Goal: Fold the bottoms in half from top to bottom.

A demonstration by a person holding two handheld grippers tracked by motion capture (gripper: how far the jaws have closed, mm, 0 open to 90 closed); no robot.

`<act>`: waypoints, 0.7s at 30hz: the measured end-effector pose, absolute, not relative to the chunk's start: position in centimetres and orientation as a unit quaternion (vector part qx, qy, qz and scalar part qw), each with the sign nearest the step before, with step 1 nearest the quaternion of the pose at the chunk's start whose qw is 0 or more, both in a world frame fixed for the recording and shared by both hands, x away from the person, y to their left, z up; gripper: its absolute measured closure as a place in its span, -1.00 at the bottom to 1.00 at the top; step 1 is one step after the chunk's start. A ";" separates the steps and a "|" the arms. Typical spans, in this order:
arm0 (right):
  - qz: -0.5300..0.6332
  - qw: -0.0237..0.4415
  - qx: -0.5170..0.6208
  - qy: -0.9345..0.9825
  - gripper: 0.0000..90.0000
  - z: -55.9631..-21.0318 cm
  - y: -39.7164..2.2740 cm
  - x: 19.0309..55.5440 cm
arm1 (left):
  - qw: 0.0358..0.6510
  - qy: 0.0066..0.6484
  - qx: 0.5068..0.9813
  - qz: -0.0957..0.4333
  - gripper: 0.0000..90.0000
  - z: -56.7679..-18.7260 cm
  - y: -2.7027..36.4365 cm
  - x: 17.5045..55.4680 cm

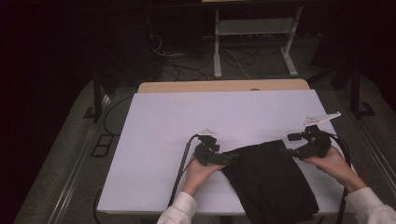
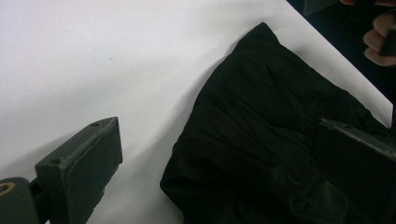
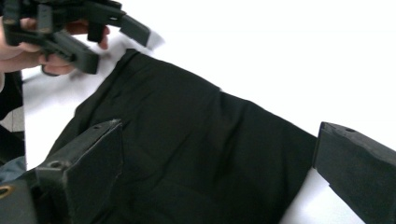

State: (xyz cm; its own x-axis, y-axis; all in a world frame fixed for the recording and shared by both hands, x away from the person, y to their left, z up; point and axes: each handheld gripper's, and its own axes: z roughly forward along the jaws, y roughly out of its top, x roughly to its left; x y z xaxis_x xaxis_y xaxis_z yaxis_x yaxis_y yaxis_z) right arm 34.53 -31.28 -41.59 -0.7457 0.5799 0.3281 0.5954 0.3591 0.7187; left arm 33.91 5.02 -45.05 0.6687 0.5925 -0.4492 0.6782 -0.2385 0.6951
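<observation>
From the high view I see the cloth [image 1: 271, 179], black and folded, lying on the near right part of the white board [image 1: 187, 121] with its lower end hanging past the near edge. My left gripper [image 1: 232, 158] sits at the cloth's upper left corner, tips on or just over the hem; I cannot tell from here how wide it stands. My right gripper [image 1: 288, 152] is at the upper right corner, just beside the fabric.

In the left gripper view the cloth [image 2: 271, 140] spreads in soft wrinkles from the middle to the lower right, one corner pointing up toward the far edge of the board [image 2: 116, 51]. My jaws are wide apart, one over bare board, the other over the fabric, clamping nothing.

In the right gripper view the cloth [image 3: 187, 140] lies flat beneath and between my jaws, which stand wide apart and grip nothing. Beyond it, the left gripper [image 3: 120, 43] hovers at the far corner, jaws spread
</observation>
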 end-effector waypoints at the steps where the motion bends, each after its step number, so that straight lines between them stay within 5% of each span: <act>1: -0.436 0.007 -0.359 -0.825 -0.95 -41.8 -31.4 34.7 | 0.466 0.404 0.786 -0.047 -0.95 -45.1 5.0 34.0; 11: -0.405 -0.002 -0.370 -0.836 -0.68 -43.7 -31.3 37.7 | 0.461 0.389 0.794 -0.069 -0.66 -45.4 4.5 33.8; 21: -0.393 0.012 -0.365 -0.844 -0.33 -45.4 -31.3 38.7 | 0.455 0.366 0.808 -0.082 0.06 -45.7 4.2 33.7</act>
